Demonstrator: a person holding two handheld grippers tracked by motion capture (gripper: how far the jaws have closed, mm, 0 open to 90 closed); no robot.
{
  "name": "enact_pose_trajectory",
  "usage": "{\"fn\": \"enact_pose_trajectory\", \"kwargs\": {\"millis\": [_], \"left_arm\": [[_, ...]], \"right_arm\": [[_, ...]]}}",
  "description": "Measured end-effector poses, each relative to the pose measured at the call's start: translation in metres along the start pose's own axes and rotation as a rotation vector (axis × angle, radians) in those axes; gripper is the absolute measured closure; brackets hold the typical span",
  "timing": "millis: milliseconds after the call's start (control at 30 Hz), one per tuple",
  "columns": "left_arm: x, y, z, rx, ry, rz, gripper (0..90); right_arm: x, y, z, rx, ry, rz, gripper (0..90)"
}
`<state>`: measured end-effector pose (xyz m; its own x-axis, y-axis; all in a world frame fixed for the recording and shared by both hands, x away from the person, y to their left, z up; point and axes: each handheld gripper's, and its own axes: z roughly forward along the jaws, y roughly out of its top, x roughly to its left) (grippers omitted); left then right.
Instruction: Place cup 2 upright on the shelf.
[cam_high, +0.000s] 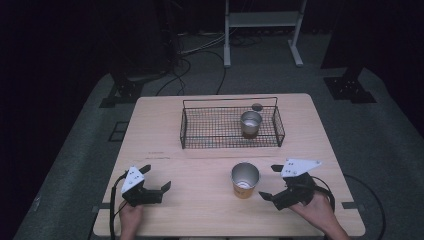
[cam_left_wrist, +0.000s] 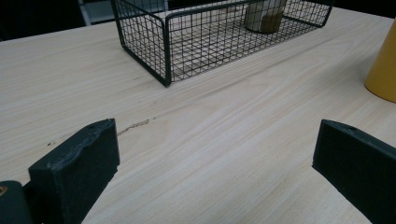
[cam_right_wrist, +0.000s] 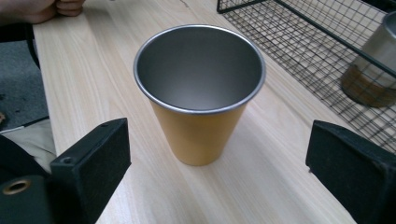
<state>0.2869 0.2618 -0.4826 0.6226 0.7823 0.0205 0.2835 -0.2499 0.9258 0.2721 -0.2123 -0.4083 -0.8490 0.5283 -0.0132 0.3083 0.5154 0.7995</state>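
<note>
One yellow cup (cam_right_wrist: 200, 98) | upright | just ahead of open right hand-held gripper (cam_right_wrist: 217, 154)

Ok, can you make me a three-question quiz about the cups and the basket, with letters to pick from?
1. Where is the orange cup?
A on the table in front of the basket
B inside the basket
C on the floor

2. How many cups are in the wire basket?
A none
B one
C three

3. The right hand-held gripper is:
A shut on the cup
B open
C lying in the basket

Answers: 1 A, it stands on the wooden table. 2 B, a single cup stands there. 3 B, its jaws stand wide apart, touching nothing.
</note>
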Motion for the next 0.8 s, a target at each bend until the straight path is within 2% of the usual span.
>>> {"fn": "enact_pose_trajectory", "kwargs": {"millis": [367, 500, 800], "left_arm": [[0.0, 0.0, 0.0, 0.0, 0.0, 0.001, 0.0], [0.0, 0.0, 0.0, 0.0, 0.0, 0.001, 0.0], [0.0, 0.0, 0.0, -0.001, 0.0, 0.002, 0.0]], "right_arm": [[0.006, -0.001, 0.019, 0.03, 0.01, -0.006, 1.8], [0.006, -0.001, 0.025, 0.019, 0.022, 0.007, 1.3], [0.004, 0.001, 0.032, 0.018, 0.015, 0.017, 1.3]]}}
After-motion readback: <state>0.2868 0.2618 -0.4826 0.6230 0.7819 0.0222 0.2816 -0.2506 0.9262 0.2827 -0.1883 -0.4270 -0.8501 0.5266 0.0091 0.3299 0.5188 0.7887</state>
